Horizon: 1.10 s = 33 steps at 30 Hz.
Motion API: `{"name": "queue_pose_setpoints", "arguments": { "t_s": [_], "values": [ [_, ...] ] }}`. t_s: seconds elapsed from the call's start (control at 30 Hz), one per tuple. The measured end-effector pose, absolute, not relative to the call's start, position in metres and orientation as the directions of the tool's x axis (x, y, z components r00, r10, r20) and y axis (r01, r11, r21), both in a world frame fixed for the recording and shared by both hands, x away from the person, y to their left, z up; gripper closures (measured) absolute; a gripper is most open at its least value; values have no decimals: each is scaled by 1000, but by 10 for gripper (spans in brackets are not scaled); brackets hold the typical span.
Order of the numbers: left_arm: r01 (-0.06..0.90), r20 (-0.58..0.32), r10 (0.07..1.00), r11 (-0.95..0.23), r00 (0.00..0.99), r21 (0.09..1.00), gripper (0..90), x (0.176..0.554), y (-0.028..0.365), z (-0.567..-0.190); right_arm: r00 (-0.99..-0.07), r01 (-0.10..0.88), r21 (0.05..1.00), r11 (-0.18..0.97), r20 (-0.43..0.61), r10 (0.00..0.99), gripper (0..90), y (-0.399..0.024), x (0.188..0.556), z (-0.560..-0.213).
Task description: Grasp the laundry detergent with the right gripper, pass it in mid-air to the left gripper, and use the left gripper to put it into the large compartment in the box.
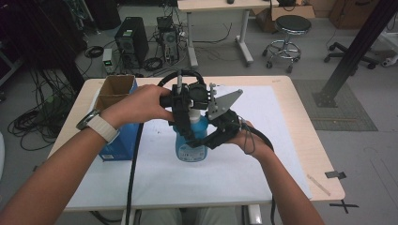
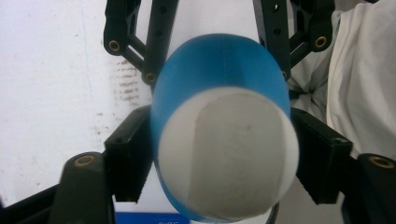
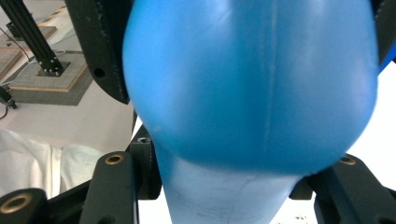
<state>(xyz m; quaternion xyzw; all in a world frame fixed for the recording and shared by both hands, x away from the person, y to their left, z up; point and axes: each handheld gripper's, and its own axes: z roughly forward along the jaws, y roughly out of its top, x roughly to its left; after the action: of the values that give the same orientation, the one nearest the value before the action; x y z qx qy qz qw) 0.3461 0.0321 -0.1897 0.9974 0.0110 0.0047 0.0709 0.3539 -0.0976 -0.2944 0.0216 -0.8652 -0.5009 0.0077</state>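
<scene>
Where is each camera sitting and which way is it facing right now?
High view: above the person's side, facing forward and down on the table; both forearms and the left gripper show.
Left gripper view: rides the left gripper, facing the blue bottle's white cap between its jaws.
Right gripper view: rides the right gripper, facing the bottle's body.
All three share the blue bottle.

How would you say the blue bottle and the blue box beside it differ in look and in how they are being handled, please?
The blue bottle is rounded with a white cap, while the blue box is square-edged with an open cardboard top. The bottle stands mid-mat between both tools, left tool from above and right tool from the side; the box stands untouched near the table's left edge. Both are blue and upright.
</scene>
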Motion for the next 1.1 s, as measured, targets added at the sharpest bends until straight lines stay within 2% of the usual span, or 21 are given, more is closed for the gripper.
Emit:
{"name": "queue_pose_setpoints", "arguments": {
  "t_s": [0.5, 1.1],
  "values": [
    [21, 6, 22, -989, 1000, 147, 375, 346, 33, -189, -998, -38, 865, 501, -12, -56, 445, -96, 353, -295],
    [29, 26, 33, -989, 999, 147, 384, 340, 31, -186, -998, -58, 863, 501, -31, -62, 446, -96, 350, -291]
  ]
}}
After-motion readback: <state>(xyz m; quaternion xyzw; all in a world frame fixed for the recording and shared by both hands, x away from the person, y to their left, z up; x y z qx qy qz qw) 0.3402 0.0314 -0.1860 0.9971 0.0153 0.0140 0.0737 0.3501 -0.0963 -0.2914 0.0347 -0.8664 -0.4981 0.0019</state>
